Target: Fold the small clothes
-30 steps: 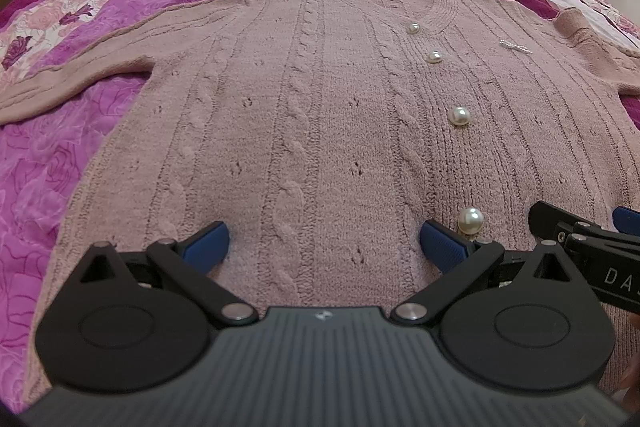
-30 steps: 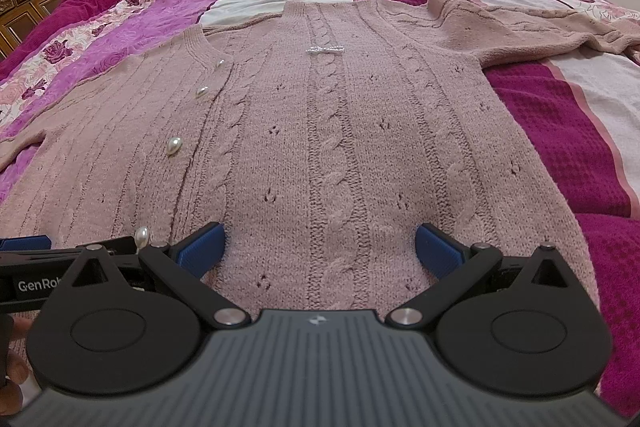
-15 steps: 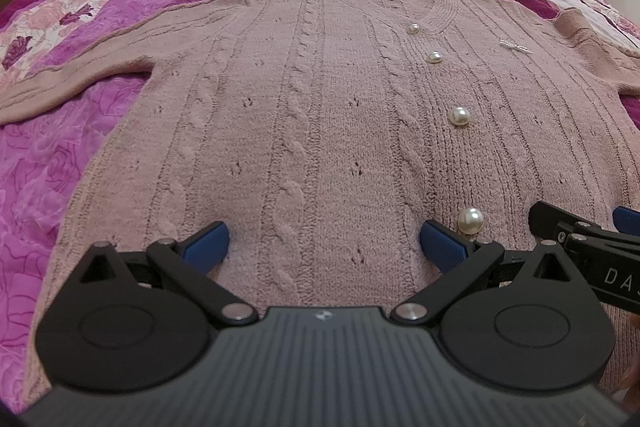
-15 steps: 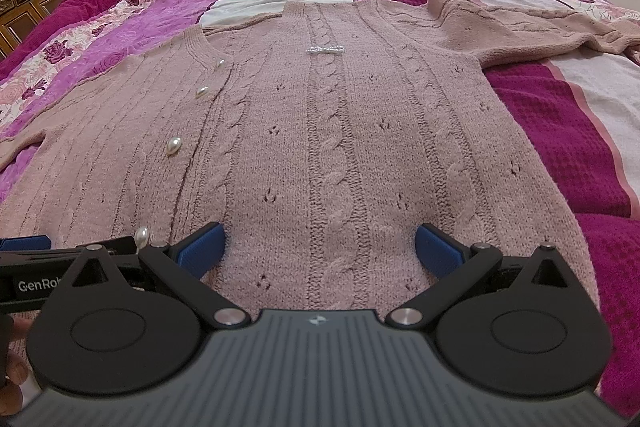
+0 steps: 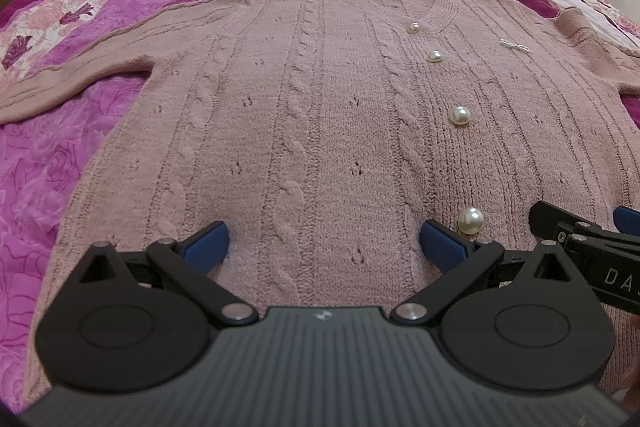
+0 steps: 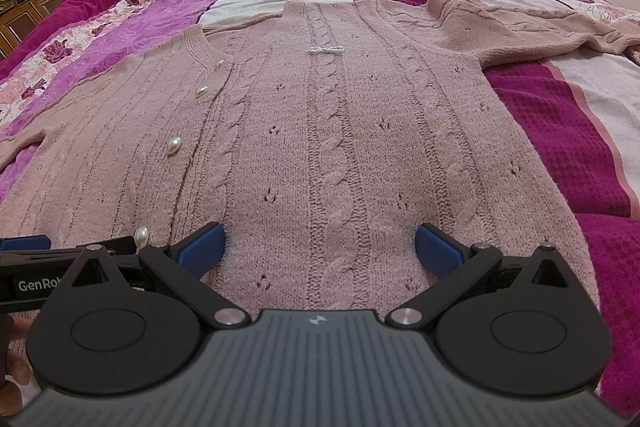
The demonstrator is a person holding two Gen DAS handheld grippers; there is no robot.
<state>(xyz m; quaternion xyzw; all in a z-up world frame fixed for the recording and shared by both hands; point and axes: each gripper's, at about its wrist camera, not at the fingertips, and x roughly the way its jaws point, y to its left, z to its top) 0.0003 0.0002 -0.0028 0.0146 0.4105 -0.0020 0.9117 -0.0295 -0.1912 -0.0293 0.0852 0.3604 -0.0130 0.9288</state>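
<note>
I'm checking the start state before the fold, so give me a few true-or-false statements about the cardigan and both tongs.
1. The pink cable-knit cardigan lies spread flat on the striped bedspread. True.
2. The left tongs are clamped on the hem. False: their blue pads stand wide apart over the knit, gripping nothing.
3. The right tongs are open. True.
4. The cardigan has dark square buttons. False: the buttons are round and pearl-like, such as the lowest pearl button.
5. A small beaded bow sits on the chest. True.
6. Both sleeves are folded over the front. False: each sleeve lies out to its side on the bed.
</note>
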